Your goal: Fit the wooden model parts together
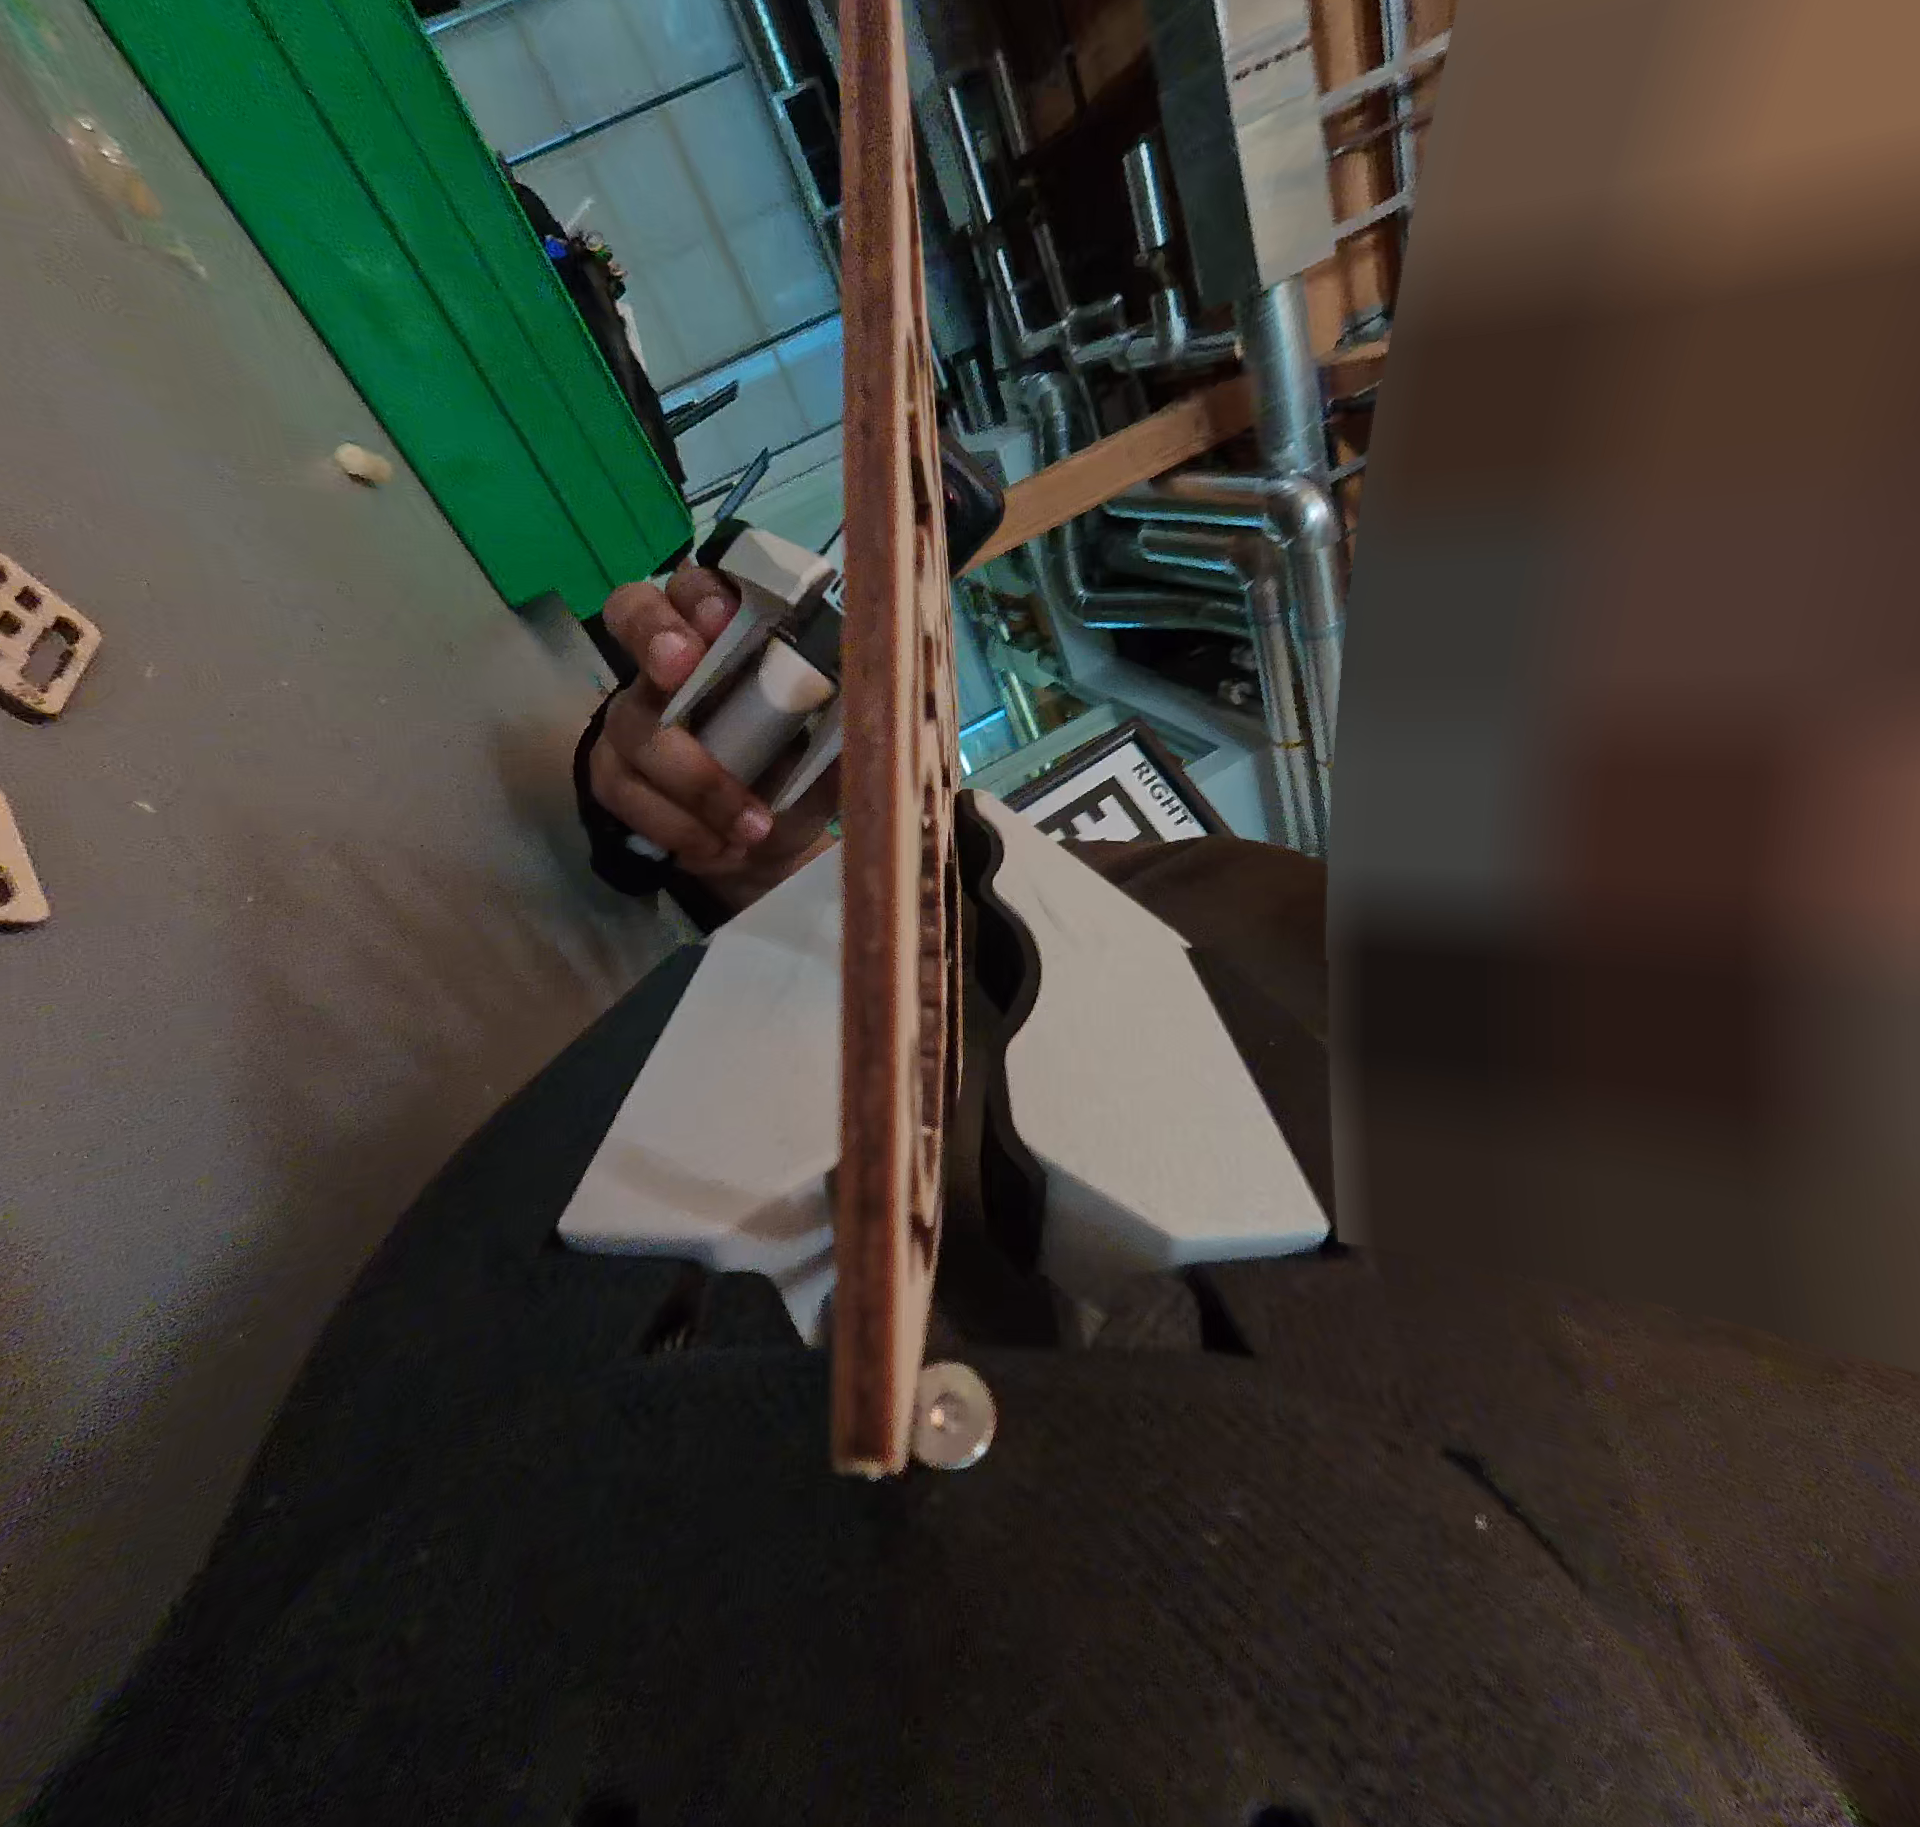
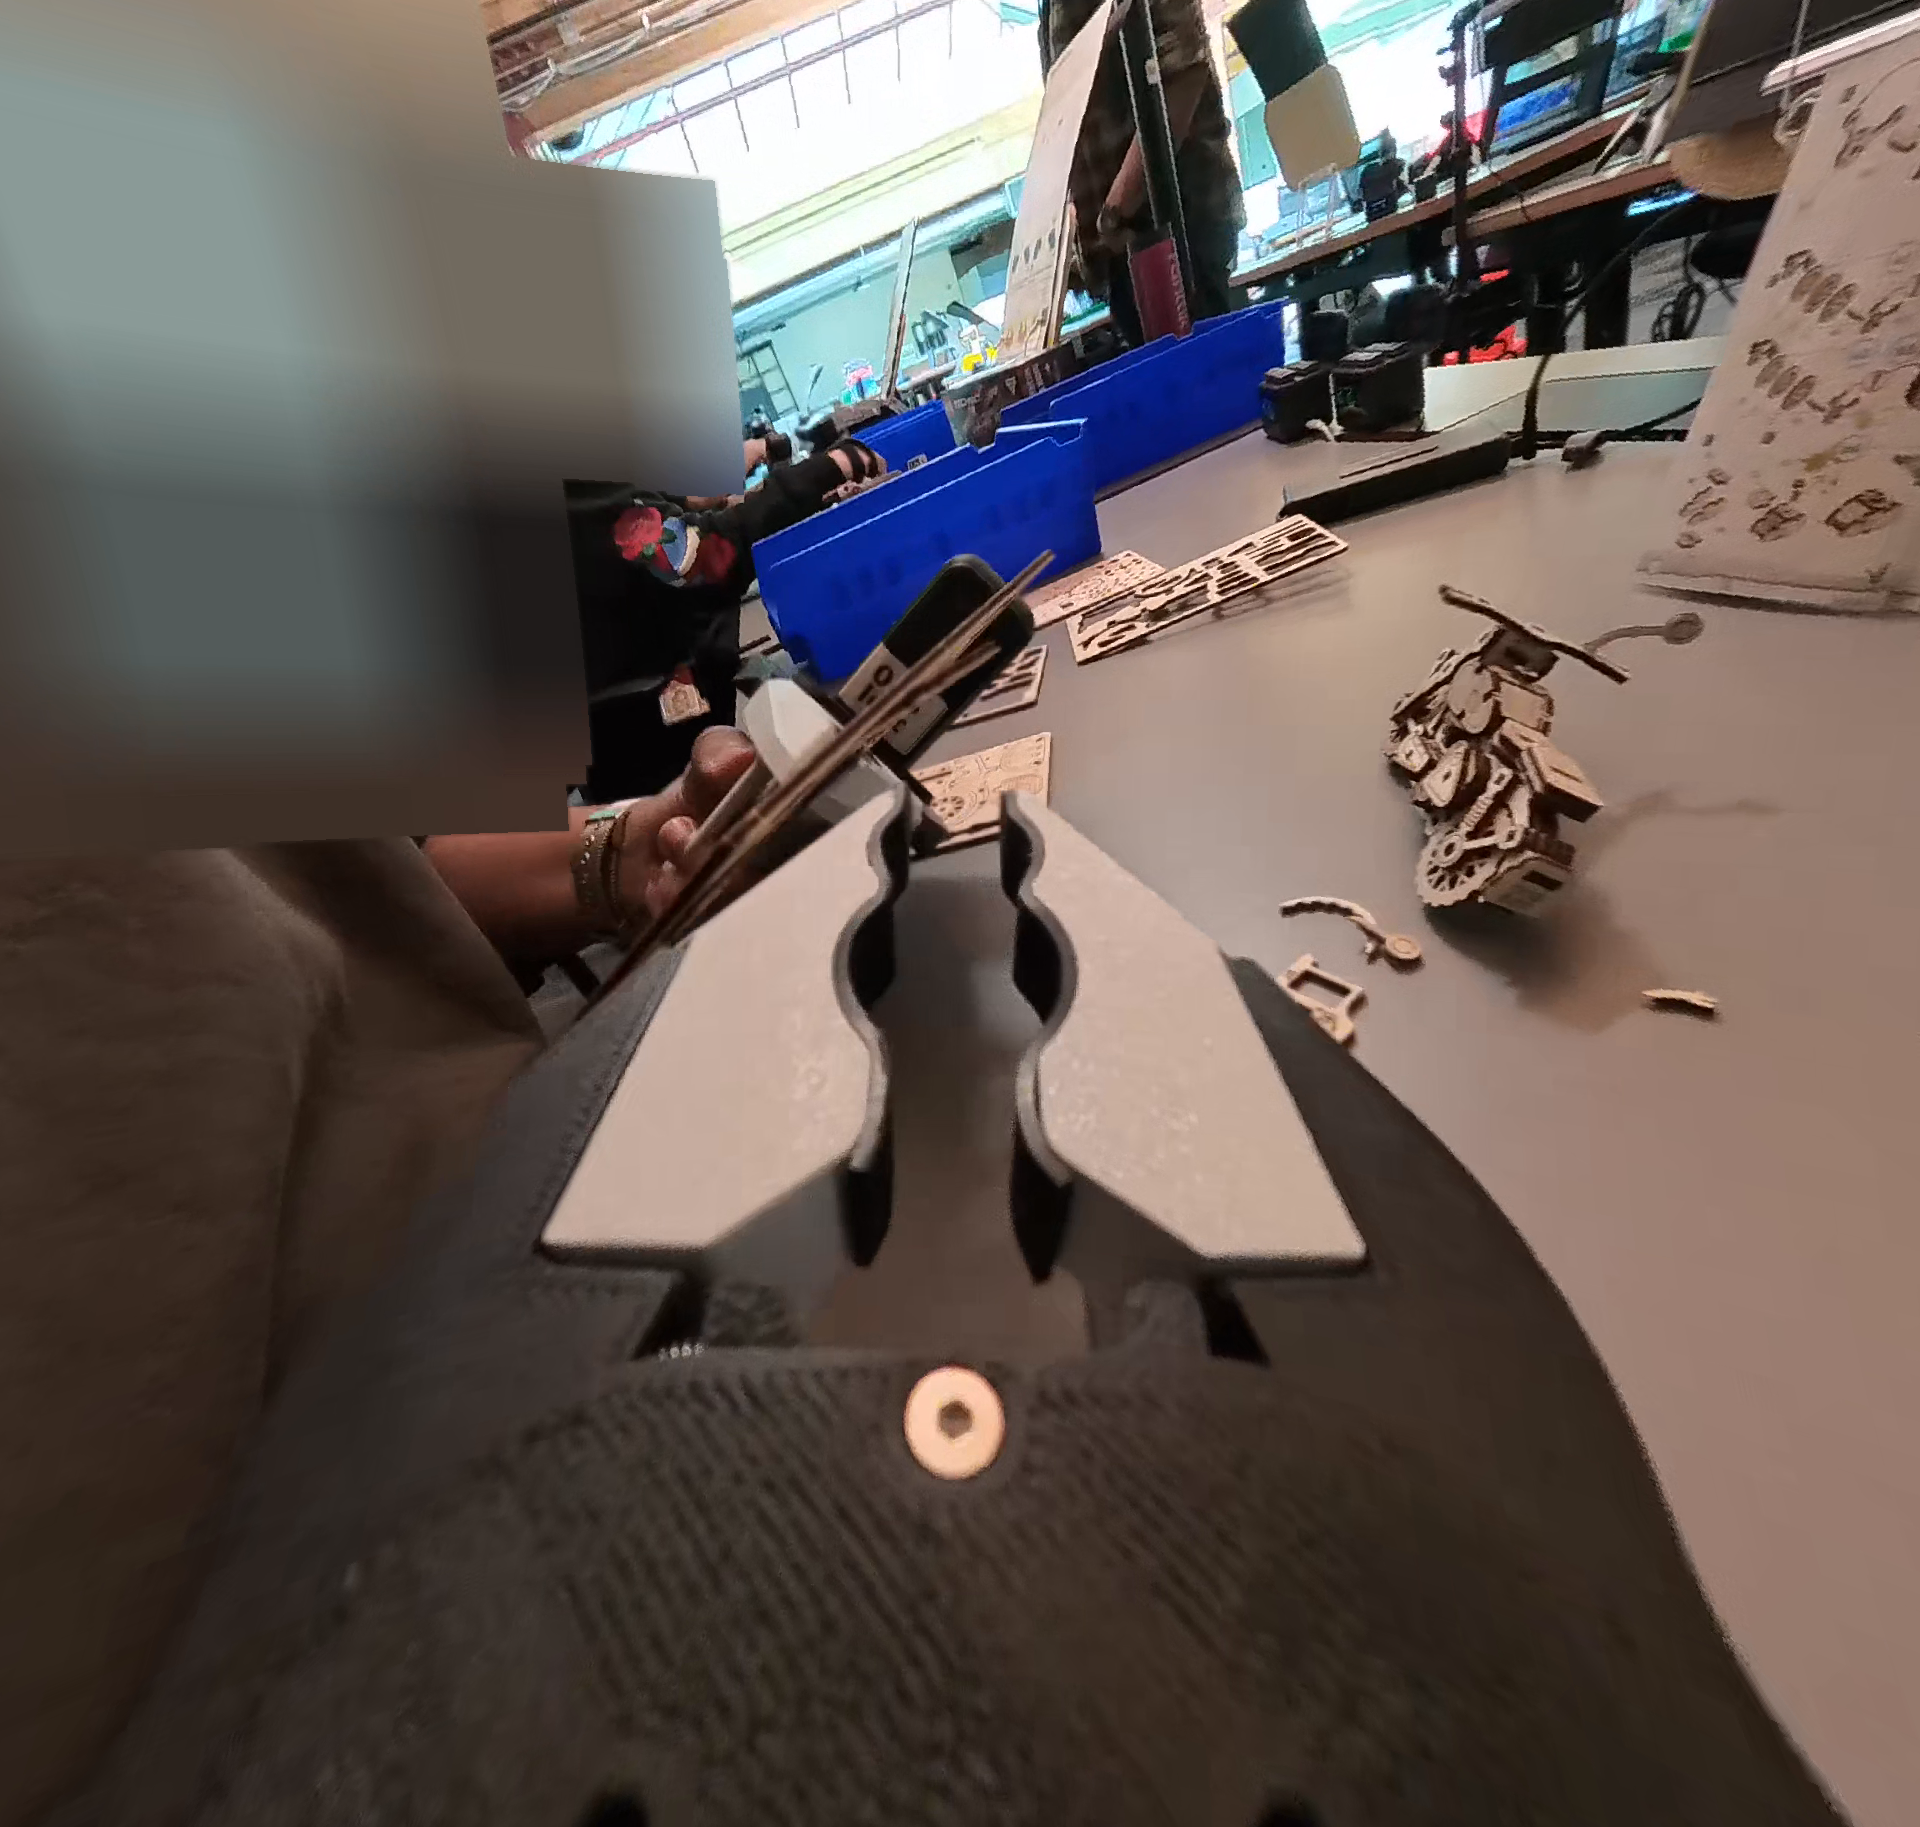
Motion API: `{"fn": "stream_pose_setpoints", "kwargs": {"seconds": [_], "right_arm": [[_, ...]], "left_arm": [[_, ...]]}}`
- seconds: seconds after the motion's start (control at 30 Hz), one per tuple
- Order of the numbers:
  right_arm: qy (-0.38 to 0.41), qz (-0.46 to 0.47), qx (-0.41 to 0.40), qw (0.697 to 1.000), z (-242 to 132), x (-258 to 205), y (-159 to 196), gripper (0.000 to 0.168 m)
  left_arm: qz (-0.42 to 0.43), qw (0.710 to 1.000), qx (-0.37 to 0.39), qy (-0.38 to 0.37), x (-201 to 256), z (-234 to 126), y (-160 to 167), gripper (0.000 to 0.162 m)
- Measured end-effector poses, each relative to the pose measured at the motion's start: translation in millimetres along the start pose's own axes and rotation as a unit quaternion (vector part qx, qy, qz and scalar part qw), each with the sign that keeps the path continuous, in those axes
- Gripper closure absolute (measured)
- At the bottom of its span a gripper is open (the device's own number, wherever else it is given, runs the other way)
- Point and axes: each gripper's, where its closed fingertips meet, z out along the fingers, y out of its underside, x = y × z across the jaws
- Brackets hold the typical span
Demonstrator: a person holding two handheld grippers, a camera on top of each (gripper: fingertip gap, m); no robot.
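My left gripper [image 1: 904, 842] is shut on a thin wooden parts sheet [image 1: 883, 427], seen edge-on and running up the middle of the left wrist view. In the right wrist view, the left gripper [image 2: 935, 655] holds the sheet [image 2: 790, 790] tilted in the air at left. My right gripper [image 2: 951, 827] is open and empty, just right of that sheet. A partly built wooden model [image 2: 1486, 769] lies on the grey table [image 2: 1558, 1258] to the right. Loose wooden parts [image 2: 1351, 920] lie in front of it.
More cut wooden sheets [image 2: 1195, 582] lie further back on the table, in front of blue bins [image 2: 935, 530]. A pale parts sheet [image 2: 1818, 323] stands at far right. A green bin [image 1: 416, 271] and loose wooden pieces [image 1: 42, 650] sit at left. A hand [image 1: 675, 738] holds the other gripper. About 5 centimetres separates my left fingertips from my right. The partly built wooden model [image 2: 1486, 769] lies around 15 centimetres away from my right fingertips.
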Motion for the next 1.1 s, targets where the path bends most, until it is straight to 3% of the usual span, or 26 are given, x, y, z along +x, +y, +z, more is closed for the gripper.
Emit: {"fn": "stream_pose_setpoints", "kwargs": {"seconds": [0.13, 0.3, 0.47, 0.9, 1.1], "right_arm": [[-0.035, 0.08, 0.022, 0.996, -4.4, 2.5, -6.9, 0.145], [-0.05, 0.142, 0.021, 0.988, -6.3, 9.4, -5.8, 0.136], [0.008, 0.066, -0.065, 0.996, 1.8, 16.1, 22.1, 0.136], [0.096, -0.081, -0.155, 0.98, 5.4, 27.6, 46.8, 0.139], [0.137, -0.142, -0.178, 0.964, 5.7, 29.5, 48.6, 0.14]], "left_arm": [[0.017, 1.0, -0.016, -0.018, -3.8, -0.2, 3.7, 0.162], [0.089, 0.986, -0.064, -0.126, -29.1, 0.7, 15.3, 0.162], [0.158, 0.955, -0.104, -0.227, -54.2, -3.2, 23.0, 0.162], [0.197, 0.931, -0.129, -0.279, -66.3, -3.1, 29.5, 0.162], [0.271, 0.899, -0.155, -0.307, -67.8, -2.4, 32.2, 0.161]]}}
